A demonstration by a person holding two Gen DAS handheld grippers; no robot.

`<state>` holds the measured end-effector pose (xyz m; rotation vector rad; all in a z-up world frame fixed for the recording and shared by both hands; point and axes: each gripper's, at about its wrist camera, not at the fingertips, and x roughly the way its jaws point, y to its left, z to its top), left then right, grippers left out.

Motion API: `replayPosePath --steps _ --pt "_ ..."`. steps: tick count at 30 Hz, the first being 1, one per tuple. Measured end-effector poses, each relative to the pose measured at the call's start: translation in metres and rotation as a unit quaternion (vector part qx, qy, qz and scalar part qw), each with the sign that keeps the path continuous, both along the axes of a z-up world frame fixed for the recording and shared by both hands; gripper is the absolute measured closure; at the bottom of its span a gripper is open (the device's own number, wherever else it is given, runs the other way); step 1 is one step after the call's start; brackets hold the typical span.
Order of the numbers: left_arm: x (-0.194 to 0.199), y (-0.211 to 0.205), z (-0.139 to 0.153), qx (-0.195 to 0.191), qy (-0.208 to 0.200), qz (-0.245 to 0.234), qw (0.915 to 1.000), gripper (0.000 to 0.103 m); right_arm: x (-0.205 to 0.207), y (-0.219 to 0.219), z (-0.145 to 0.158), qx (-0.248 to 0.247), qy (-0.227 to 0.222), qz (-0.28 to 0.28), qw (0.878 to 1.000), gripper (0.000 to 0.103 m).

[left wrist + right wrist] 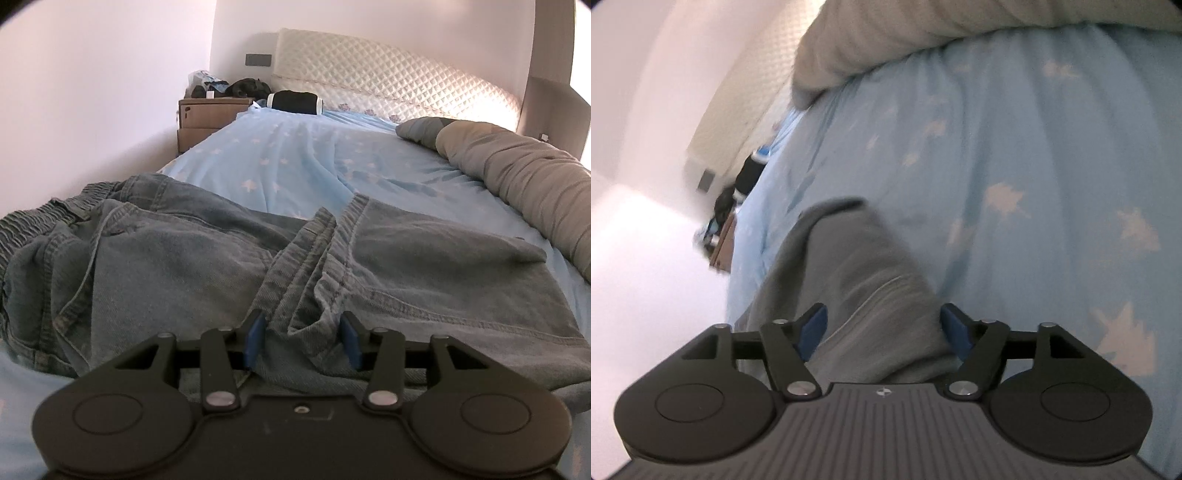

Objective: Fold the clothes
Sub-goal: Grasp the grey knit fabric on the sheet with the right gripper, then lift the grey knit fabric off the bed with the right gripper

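On the near part of the star-print sheet (295, 162) lie blue jeans (177, 266), elastic waistband left, leg hems bunched centre. Left gripper (302, 338) stands part open around a hem ridge; pad contact unclear. Denim looks heavy, limp, not slippery; best taken at seams or hems. Right gripper (883, 330) stands wide over blurred grey cloth (849, 280), nothing clamped. Far right, a grey rolled quilt (517, 173) crowds spreading room.

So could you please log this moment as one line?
step: folding | blue denim jeans on star-print light-blue sheet | left hand-held gripper: bunched denim between pads | right hand-held gripper: open over denim
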<state>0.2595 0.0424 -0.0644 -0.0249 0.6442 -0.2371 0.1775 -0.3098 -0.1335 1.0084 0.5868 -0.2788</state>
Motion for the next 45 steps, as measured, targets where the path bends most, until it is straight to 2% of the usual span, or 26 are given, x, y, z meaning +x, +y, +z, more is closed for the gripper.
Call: replayPosePath --steps 3,7,9,13,15,18,22,23,26,29,34,38,40,43,45 --pt "0.001 0.002 -0.001 -0.007 0.002 0.0 1.0 0.06 0.01 0.01 0.003 -0.034 0.03 0.017 0.999 0.026" --pt "0.003 0.004 -0.001 -0.014 0.003 0.001 0.9999 0.06 0.022 0.007 -0.013 -0.005 0.061 0.035 0.998 0.026" --pt "0.003 0.004 -0.002 -0.016 0.004 0.003 0.9999 0.06 0.021 0.006 -0.012 0.007 0.033 0.038 0.999 0.025" --pt "0.004 0.004 -0.003 -0.019 0.006 0.005 0.9998 0.06 -0.002 0.008 0.003 0.023 -0.094 0.033 0.995 0.024" --pt "0.004 0.004 -0.003 -0.021 0.006 0.006 0.9997 0.06 -0.002 0.011 0.007 0.025 -0.118 0.035 0.992 0.016" --pt "0.003 0.004 -0.003 -0.022 0.004 0.004 0.9997 0.06 0.012 0.014 0.001 0.03 -0.101 0.037 0.994 0.01" --pt "0.002 0.007 -0.003 -0.028 -0.001 0.002 0.9996 0.06 0.037 0.017 -0.013 0.032 -0.033 0.039 0.998 0.011" --pt "0.002 0.008 -0.003 -0.031 -0.003 0.001 0.9995 0.06 0.041 0.019 -0.012 0.022 -0.023 0.038 0.999 0.017" --pt "0.0 0.012 -0.001 -0.044 -0.01 -0.004 0.999 0.061 0.048 0.027 -0.003 -0.017 -0.003 0.039 0.999 0.059" --pt "-0.002 0.017 0.0 -0.054 -0.021 -0.013 0.9983 0.06 0.05 0.035 0.019 -0.055 -0.021 0.051 0.997 0.076" --pt "-0.009 0.037 0.01 -0.078 -0.05 -0.031 0.9952 0.059 0.055 0.05 0.067 -0.126 -0.068 0.076 0.987 0.081" --pt "-0.018 0.061 0.025 -0.124 -0.077 -0.036 0.9886 0.049 0.062 0.051 0.097 -0.149 -0.106 0.084 0.979 0.083" --pt "-0.02 0.068 0.03 -0.116 -0.095 -0.019 0.9884 0.049 0.059 0.052 0.107 -0.18 -0.126 0.094 0.971 0.083" --pt "-0.011 0.082 0.028 -0.113 -0.09 0.016 0.9894 0.049 0.061 0.067 0.119 -0.235 -0.156 0.113 0.953 0.083" --pt "-0.001 0.083 0.021 -0.077 -0.081 0.036 0.993 0.049 0.062 0.082 0.127 -0.269 -0.171 0.122 0.94 0.083"
